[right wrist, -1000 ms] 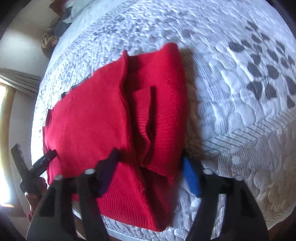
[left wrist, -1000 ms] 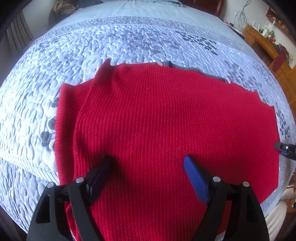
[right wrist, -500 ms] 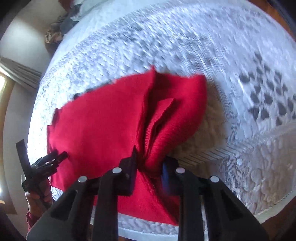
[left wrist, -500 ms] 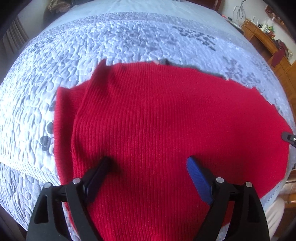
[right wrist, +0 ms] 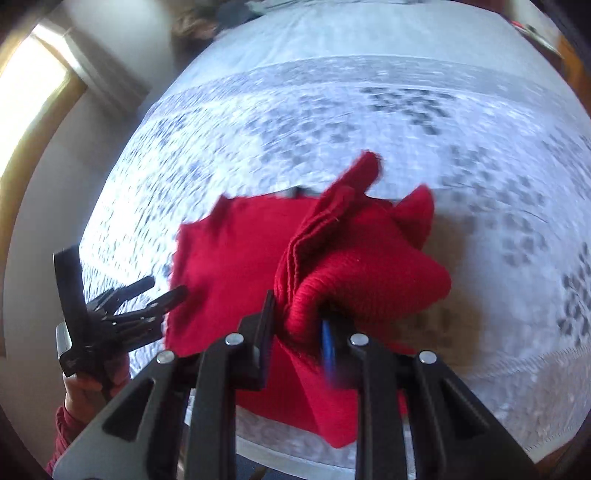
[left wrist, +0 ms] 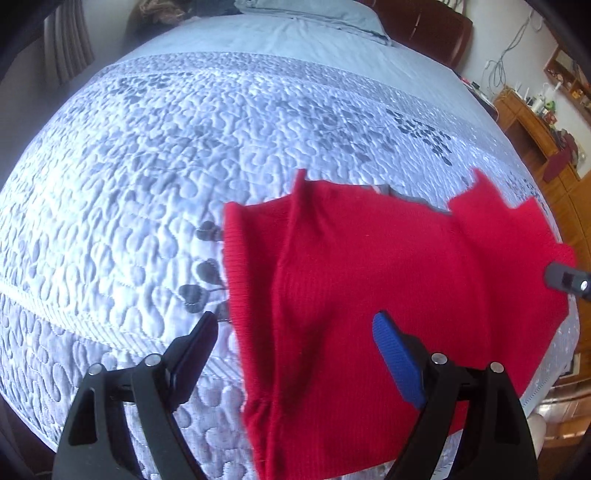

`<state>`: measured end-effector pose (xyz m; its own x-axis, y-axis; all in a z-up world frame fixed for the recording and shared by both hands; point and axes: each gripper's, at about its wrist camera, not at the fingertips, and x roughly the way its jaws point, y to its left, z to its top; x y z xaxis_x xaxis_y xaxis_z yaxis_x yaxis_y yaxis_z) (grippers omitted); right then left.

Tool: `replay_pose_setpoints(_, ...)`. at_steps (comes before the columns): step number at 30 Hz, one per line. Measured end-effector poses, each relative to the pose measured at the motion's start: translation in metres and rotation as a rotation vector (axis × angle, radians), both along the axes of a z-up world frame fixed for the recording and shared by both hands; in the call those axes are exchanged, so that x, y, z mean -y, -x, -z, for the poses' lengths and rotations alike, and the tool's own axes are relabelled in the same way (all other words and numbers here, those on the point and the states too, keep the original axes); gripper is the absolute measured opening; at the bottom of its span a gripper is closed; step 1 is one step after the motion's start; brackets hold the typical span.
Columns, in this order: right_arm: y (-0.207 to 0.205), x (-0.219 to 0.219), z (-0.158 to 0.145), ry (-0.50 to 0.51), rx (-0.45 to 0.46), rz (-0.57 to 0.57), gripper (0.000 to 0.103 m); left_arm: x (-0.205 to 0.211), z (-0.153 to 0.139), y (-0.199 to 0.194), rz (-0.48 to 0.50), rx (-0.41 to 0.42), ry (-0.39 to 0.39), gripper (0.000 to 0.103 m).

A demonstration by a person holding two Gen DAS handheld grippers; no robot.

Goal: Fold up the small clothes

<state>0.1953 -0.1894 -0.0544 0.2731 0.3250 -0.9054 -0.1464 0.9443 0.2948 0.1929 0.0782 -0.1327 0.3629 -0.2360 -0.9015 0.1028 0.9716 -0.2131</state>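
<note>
A red knit sweater [left wrist: 369, 288] lies on the quilted bed near its front edge. In the left wrist view my left gripper [left wrist: 295, 325] hovers open over the sweater's left edge, its black finger above the quilt and its blue pad [left wrist: 397, 358] above the knit. In the right wrist view my right gripper [right wrist: 297, 317] is shut on a bunched fold of the sweater [right wrist: 362, 273] and holds that side raised off the bed. The right gripper's tip [left wrist: 565, 280] shows at the sweater's right side. The left gripper [right wrist: 147, 299] shows at the sweater's far edge, held by a hand [right wrist: 85, 387].
The pale grey quilt [left wrist: 147, 184] with dark leaf prints covers the bed; its front edge [left wrist: 92, 398] runs just under the grippers. A pillow [left wrist: 306, 22] lies at the far end. Wooden furniture [left wrist: 535, 129] stands to the right. A window [right wrist: 33, 96] is at the left.
My right gripper closed on the sweater's right side and lifted it, bunching the knit. My left gripper shifted left, from the middle of the sweater to its left edge, still open.
</note>
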Motion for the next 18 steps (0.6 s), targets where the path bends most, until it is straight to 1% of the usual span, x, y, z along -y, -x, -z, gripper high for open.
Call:
replay_pose_setpoints(3,-0.002,-0.035,0.018,0.019,-0.032,-0.059,0.021,-0.011,0.003,-0.001,-0.024,-0.011,0.019,0.086)
replay_pose_setpoints(4,-0.002,-0.048,0.028,0.034,-0.048,-0.081,0.023,-0.016,0.004,0.000,-0.033,-0.015,0.027,0.086)
replay_pose_setpoints(7,0.000,-0.071,0.056,0.054,-0.109,-0.129,0.033,-0.027,0.006,0.002,-0.051,-0.023,0.039,0.086)
replay_pose_setpoints(8,0.002,-0.074,0.061,0.037,-0.128,-0.137,0.039,-0.029,0.006,0.002,-0.055,-0.025,0.043,0.086)
replay_pose_setpoints(9,0.005,-0.073,0.062,0.012,-0.128,-0.146,0.041,-0.031,0.006,0.003,-0.058,-0.026,0.047,0.086)
replay_pose_setpoints(11,0.013,-0.071,0.054,-0.014,-0.097,-0.155,0.048,-0.037,0.007,0.004,-0.068,-0.032,0.056,0.086)
replay_pose_setpoints(13,0.022,-0.060,0.034,-0.059,-0.051,-0.155,0.064,-0.040,0.007,0.004,-0.080,-0.042,0.077,0.086)
replay_pose_setpoints(15,0.030,-0.052,0.016,-0.084,-0.011,-0.156,0.066,-0.041,0.006,0.004,-0.085,-0.047,0.102,0.086)
replay_pose_setpoints(17,0.041,-0.037,-0.001,-0.077,0.035,-0.144,0.078,-0.041,0.002,0.005,-0.090,-0.052,0.133,0.086)
replay_pose_setpoints(18,0.042,-0.031,-0.003,-0.068,0.046,-0.140,0.080,-0.040,0.000,0.005,-0.089,-0.053,0.146,0.086)
